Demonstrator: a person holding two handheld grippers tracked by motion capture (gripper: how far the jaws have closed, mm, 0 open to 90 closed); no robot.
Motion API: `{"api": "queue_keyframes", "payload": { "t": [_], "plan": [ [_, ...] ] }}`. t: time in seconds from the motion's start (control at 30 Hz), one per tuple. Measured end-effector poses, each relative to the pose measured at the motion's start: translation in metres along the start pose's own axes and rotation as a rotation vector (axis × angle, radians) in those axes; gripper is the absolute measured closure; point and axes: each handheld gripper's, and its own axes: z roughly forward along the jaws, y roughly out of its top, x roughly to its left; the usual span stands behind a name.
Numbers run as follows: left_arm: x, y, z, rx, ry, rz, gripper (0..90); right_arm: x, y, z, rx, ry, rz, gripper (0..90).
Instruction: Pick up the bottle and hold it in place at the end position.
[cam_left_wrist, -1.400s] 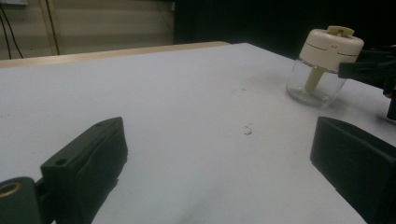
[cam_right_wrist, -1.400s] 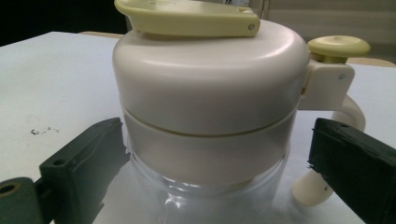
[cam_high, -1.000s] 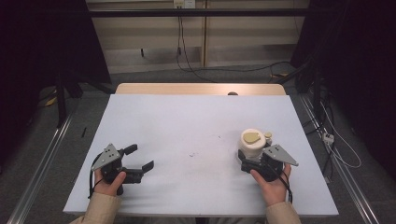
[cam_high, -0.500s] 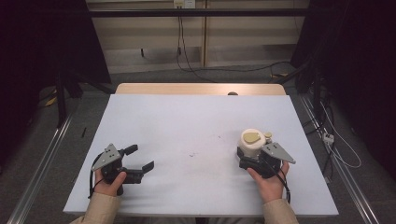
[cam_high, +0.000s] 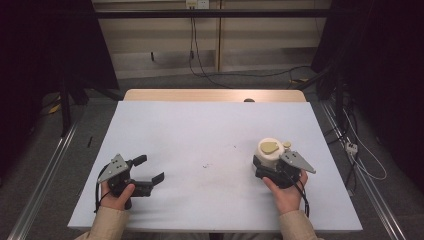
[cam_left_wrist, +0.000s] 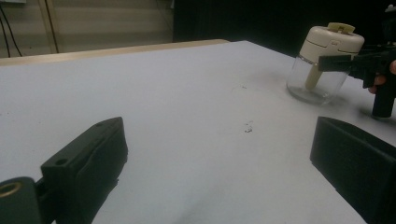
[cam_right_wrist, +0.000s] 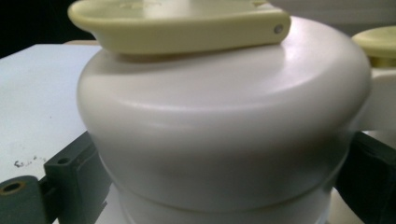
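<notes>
A clear glass jar (cam_high: 270, 151) with a cream lid and a pale yellow flip tab stands upright on the white table (cam_high: 200, 125), at the right. My right gripper (cam_high: 264, 164) is shut on the jar, one black jaw on each side just under the lid. The right gripper view has the jar (cam_right_wrist: 224, 116) very close, between my right gripper's (cam_right_wrist: 219, 186) jaws. My left gripper (cam_high: 150, 168) rests open on the table at the front left, nothing between its jaws. In the left gripper view my left gripper (cam_left_wrist: 219, 158) points across bare table, with the jar (cam_left_wrist: 322, 70) and right gripper (cam_left_wrist: 359, 63) far right.
A few small dark specks (cam_high: 206, 165) lie mid-table. A wooden strip (cam_high: 215, 95) runs along the table's far edge. Cables (cam_high: 210, 70) trail on the floor behind, and a metal rail (cam_high: 45, 180) runs along the left side.
</notes>
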Motion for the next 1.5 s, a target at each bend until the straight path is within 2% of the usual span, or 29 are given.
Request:
{"api": "queue_keyframes", "payload": {
  "t": [0.23, 0.47, 0.97, 1.17, 1.3, 1.37, 1.5],
  "plan": [
    [0.000, 0.000, 0.000, 0.000, 0.001, 0.000, 3.7, -0.001, -0.001, 0.004, 0.000, 0.011, 0.032, 2.8],
    [0.000, 0.000, 0.000, 0.001, -0.001, 0.002, 3.7, 0.002, -0.002, 0.008, -0.010, -0.016, 0.024, 4.1],
    [0.000, 0.000, 0.000, 0.002, 0.001, 0.002, 3.8, 0.002, -0.001, 0.008, -0.020, -0.012, 0.010, 5.7],
    [0.001, 0.000, 0.000, 0.003, 0.000, 0.004, 3.9, 0.004, -0.002, 0.008, -0.030, -0.029, 0.011, 5.9],
    [0.002, 0.001, -0.001, -0.007, 0.005, -0.004, 3.9, 0.008, -0.001, 0.009, -0.042, -0.047, -0.014, 6.1],
    [0.002, 0.001, -0.002, -0.008, 0.005, -0.004, 3.9, 0.009, -0.001, 0.009, -0.045, -0.046, -0.030, 6.1],
    [0.001, 0.001, -0.002, -0.008, 0.001, -0.002, 3.9, 0.012, -0.001, 0.010, -0.045, -0.028, -0.027, 6.3]
  ]
}}
